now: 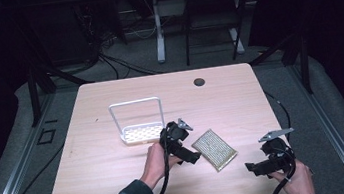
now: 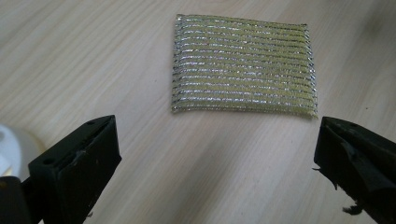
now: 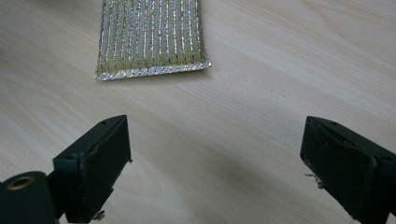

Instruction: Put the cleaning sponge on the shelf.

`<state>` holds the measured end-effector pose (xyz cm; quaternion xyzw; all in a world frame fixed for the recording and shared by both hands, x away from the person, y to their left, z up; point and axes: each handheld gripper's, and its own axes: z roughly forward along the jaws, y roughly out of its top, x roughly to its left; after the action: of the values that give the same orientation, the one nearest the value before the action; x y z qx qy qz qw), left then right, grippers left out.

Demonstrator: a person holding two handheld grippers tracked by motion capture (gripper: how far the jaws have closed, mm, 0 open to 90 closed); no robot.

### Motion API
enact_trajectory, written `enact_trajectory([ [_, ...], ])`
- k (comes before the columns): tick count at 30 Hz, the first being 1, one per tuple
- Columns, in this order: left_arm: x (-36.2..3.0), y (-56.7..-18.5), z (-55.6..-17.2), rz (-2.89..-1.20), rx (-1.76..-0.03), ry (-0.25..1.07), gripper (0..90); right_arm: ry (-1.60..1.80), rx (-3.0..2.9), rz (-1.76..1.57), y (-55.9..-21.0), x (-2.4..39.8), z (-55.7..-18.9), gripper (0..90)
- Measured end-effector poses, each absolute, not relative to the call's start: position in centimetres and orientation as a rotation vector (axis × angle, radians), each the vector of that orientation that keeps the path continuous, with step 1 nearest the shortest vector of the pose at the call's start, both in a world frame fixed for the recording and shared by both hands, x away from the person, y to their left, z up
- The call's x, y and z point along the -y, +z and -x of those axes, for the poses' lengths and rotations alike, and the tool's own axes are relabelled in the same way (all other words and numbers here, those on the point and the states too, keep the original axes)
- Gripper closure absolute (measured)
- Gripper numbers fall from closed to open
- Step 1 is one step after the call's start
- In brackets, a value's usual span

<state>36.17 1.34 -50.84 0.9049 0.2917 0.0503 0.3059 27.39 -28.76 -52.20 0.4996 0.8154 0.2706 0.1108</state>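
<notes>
Flat rectangular silver-and-yellow mesh scouring pad (image 2: 243,65) laid just ahead of the left gripper (image 2: 217,163) — jaws spread wide, right gripper (image 3: 215,163) held farther back, jaws likewise wide — nothing gripped.

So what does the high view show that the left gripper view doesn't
High view alone: the white rack with its tall handle, both hands, the right claw, the table's far edge and the floor beyond. Left gripper view alone: the sponge's glittering ribbed weave up close, lying ahead of its own open jaws. Shared: the sponge, the left claw and the wooden tabletop.
</notes>
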Motion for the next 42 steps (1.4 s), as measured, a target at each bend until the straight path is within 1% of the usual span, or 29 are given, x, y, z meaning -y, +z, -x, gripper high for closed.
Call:
enact_trajectory([
  [3, 0.4, -51.1, -36.9, -2.415, -0.759, 0.112, 0.4, 0.799, -2.397, -1.467, -52.2, 28.8, -27.3, 8.0],
  [10, 3.3, -51.6, -37.5, -2.446, -0.735, 0.124, 0.4, 0.804, -2.386, -1.490, -52.2, 28.9, -27.4, 8.0],
  [14, 5.1, -52.8, -38.0, -2.467, -0.755, 0.106, 0.4, 0.804, -2.389, -1.491, -52.2, 29.0, -27.4, 7.9],
  [16, 5.9, -53.2, -37.9, -2.489, -0.747, 0.118, 0.7, 0.810, -2.387, -1.489, -52.2, 29.0, -27.3, 7.9],
  [19, 6.6, -53.4, -37.7, -2.505, -0.740, 0.130, 5.5, 0.805, -2.393, -1.491, -52.2, 29.0, -27.3, 8.1],
  [20, 7.0, -53.6, -37.8, -2.513, -0.735, 0.132, 5.5, 0.805, -2.396, -1.492, -52.2, 28.9, -27.3, 8.4],
  [23, 7.8, -54.1, -37.9, -2.528, -0.741, 0.140, 12.6, 0.800, -2.420, -1.490, -52.6, 28.9, -27.4, 8.5],
  [25, 8.0, -54.4, -37.9, -2.532, -0.745, 0.143, 15.4, 0.802, -2.415, -1.489, -52.5, 28.9, -27.4, 8.6],
  [27, 8.2, -54.5, -37.8, -2.550, -0.747, 0.154, 20.7, 0.807, -2.408, -1.499, -52.5, 29.0, -27.4, 8.6],
  [28, 8.5, -54.8, -37.6, -2.559, -0.752, 0.179, 20.7, 0.806, -2.412, -1.502, -52.5, 29.1, -27.4, 8.6],
  [33, 8.6, -54.9, -37.4, -2.561, -0.772, 0.197, 23.3, 0.814, -2.403, -1.508, -52.6, 29.1, -27.4, 9.0],
  [35, 8.6, -54.9, -37.1, -2.563, -0.783, 0.209, 27.5, 0.812, -2.403, -1.506, -52.6, 29.1, -27.4, 9.0],
  [37, 8.7, -54.9, -37.0, -2.559, -0.789, 0.213, 28.7, 0.811, -2.406, -1.505, -52.6, 29.1, -27.4, 9.1],
  [39, 8.6, -54.9, -36.9, -2.553, -0.801, 0.209, 37.3, 0.799, -2.414, -1.506, -52.6, 29.1, -27.4, 9.8],
  [40, 8.7, -54.8, -36.8, -2.554, -0.800, 0.214, 37.3, 0.808, -2.415, -1.506, -52.6, 29.1, -27.4, 10.2],
  [42, 8.7, -54.7, -36.7, -2.552, -0.805, 0.203, 44.1, 0.832, -2.422, -1.533, -52.7, 29.2, -27.5, 10.4],
])
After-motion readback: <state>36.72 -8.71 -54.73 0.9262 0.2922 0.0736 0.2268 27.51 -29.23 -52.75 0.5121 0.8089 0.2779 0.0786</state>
